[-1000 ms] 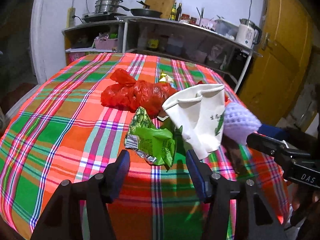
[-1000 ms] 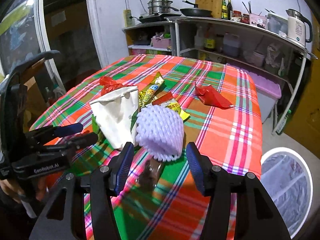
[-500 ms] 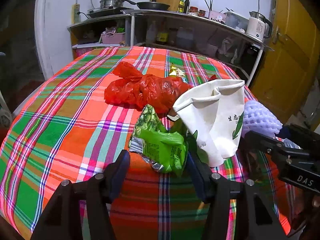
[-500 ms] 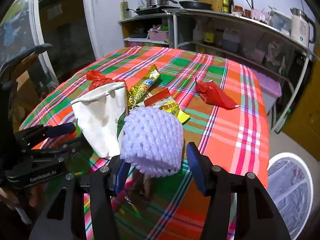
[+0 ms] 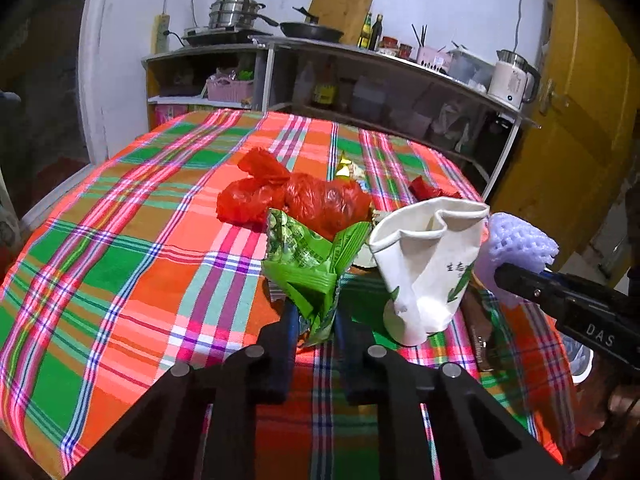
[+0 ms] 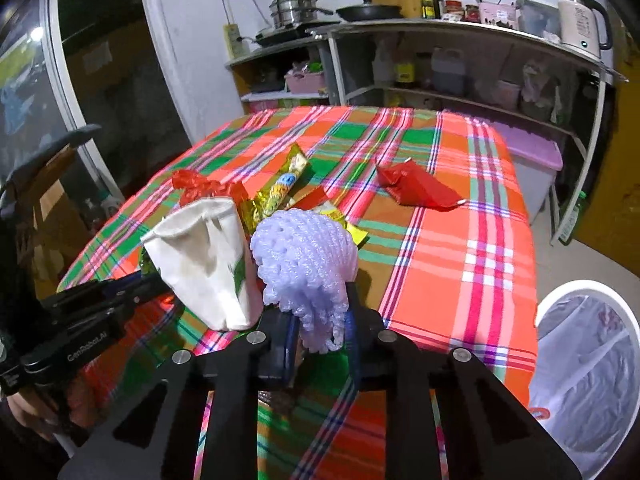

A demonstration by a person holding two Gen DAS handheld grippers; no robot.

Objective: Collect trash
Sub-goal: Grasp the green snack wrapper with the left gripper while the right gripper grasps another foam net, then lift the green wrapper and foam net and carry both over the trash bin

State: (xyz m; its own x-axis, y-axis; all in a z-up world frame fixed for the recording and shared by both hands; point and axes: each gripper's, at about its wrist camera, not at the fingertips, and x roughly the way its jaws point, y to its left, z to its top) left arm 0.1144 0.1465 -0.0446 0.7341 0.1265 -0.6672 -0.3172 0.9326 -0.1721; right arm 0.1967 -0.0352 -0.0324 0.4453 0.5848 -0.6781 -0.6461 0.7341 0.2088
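Left wrist view, left gripper (image 5: 316, 312) fingers clamp green wrapper (image 5: 308, 264), right gripper (image 6: 320, 328) pinches foam net (image 6: 304, 256) (crumpled paper cup (image 6: 208, 264) beside).

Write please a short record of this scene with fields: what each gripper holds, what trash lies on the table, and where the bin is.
left gripper: shut on green wrapper
right gripper: shut on foam net
on table: paper cup, red bag, red wrapper, yellow wrapper
bin: on the floor, right of the table, white liner inside
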